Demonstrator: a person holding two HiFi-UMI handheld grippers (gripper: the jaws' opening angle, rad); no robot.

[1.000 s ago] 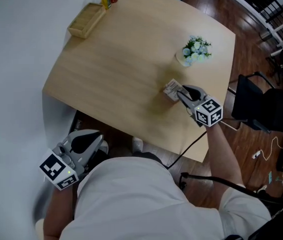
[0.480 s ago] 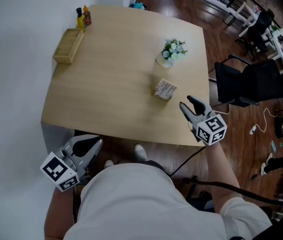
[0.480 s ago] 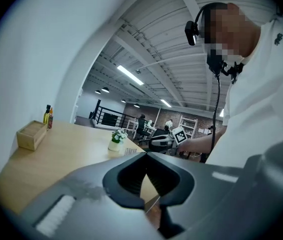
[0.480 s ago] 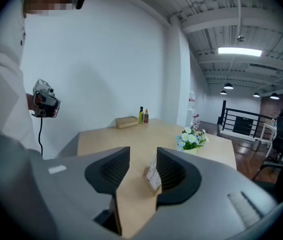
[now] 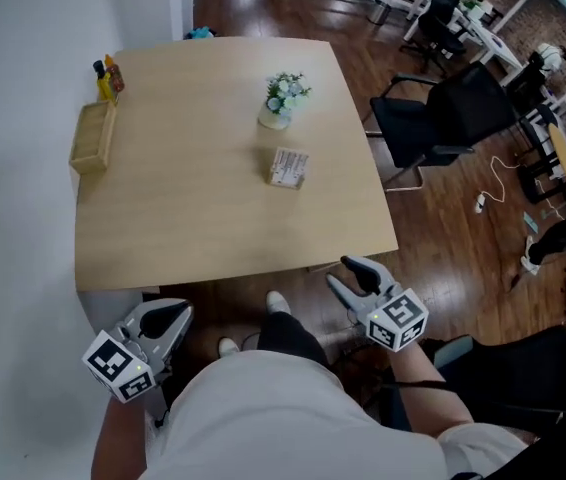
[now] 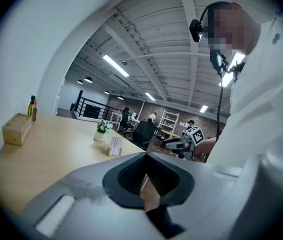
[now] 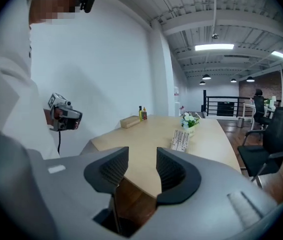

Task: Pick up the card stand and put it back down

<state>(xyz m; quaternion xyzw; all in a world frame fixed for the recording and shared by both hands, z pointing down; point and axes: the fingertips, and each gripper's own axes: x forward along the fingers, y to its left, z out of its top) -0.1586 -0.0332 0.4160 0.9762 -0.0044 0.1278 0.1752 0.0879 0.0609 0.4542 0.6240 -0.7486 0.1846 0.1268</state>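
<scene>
On tbl (image 5: 163, 218): card stand (image 5: 289, 167), txt unreadable

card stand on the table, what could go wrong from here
1. The card stand stands close to the flower vase; a careless new reach might tip the vase.
2. The right tongs, which have just been opening with nothing between them, hover off the near edge of the table; a low swing forward could clip it.
</scene>
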